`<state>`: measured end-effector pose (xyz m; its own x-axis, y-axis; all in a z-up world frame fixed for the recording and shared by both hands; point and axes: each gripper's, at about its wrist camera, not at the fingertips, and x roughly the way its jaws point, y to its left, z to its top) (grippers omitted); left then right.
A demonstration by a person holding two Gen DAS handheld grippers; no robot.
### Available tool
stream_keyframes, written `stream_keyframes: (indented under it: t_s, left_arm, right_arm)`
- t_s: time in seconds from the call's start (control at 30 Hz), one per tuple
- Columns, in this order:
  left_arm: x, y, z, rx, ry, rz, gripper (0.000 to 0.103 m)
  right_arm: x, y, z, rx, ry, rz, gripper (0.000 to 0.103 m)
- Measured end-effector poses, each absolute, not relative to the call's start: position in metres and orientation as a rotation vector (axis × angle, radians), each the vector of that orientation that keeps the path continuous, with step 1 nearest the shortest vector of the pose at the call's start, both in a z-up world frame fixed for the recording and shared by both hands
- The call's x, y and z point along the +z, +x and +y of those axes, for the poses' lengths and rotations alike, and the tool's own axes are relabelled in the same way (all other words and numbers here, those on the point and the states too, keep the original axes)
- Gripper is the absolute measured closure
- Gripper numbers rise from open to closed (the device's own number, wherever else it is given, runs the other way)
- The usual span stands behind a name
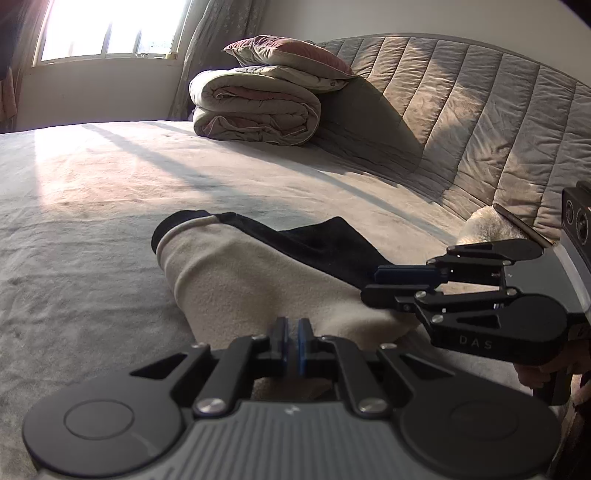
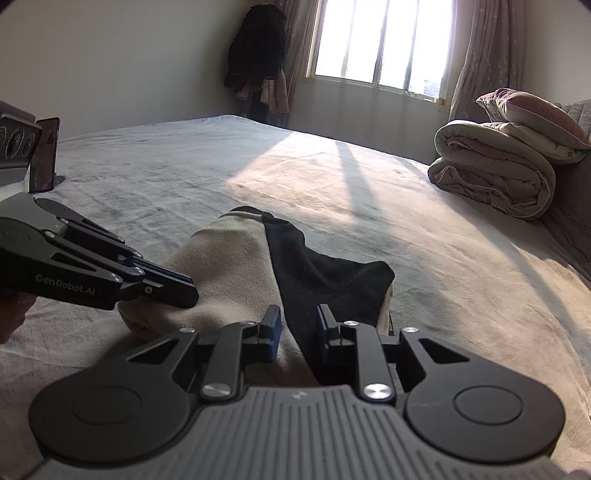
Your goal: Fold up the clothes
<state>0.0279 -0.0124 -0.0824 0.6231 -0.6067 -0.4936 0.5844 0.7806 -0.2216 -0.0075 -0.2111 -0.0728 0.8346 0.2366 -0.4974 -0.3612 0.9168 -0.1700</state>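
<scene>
Cream fleece garment with black panel [image 2: 229, 266] lies bunched on grey bedspread [image 1: 74, 229], fold unfinished; left gripper [image 1: 291, 334] clenched on cream edge, right gripper [image 2: 298, 325] released, straddling it

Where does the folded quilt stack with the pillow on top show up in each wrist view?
Left wrist view: the quilt stack sits upper centre, against the padded headboard, right of the window.
Right wrist view: the quilt stack is at the far right edge, right of the window.
Shared landmark: the cream and black garment lying on the bed ahead of both tools.
</scene>
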Motion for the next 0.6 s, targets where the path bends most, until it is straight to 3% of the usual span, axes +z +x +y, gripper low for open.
stream_keyframes:
  t_s: [0.23, 0.33, 0.6]
  left_arm:
    - [-0.073, 0.021, -0.012, -0.703, -0.032, 0.559, 0.095]
    - [-0.066, 0.016, -0.010, -0.719, -0.023, 0.543, 0.094]
    - [-0.070, 0.008, -0.016, -0.772, 0.032, 0.572, 0.093]
  right_arm:
    - [-0.072, -0.016, -0.211, 0.319, -0.300, 0.473, 0.081]
    - [-0.064, -0.026, -0.208, 0.333, -0.304, 0.443, 0.074]
    - [-0.063, -0.032, -0.206, 0.377, -0.308, 0.475, 0.079]
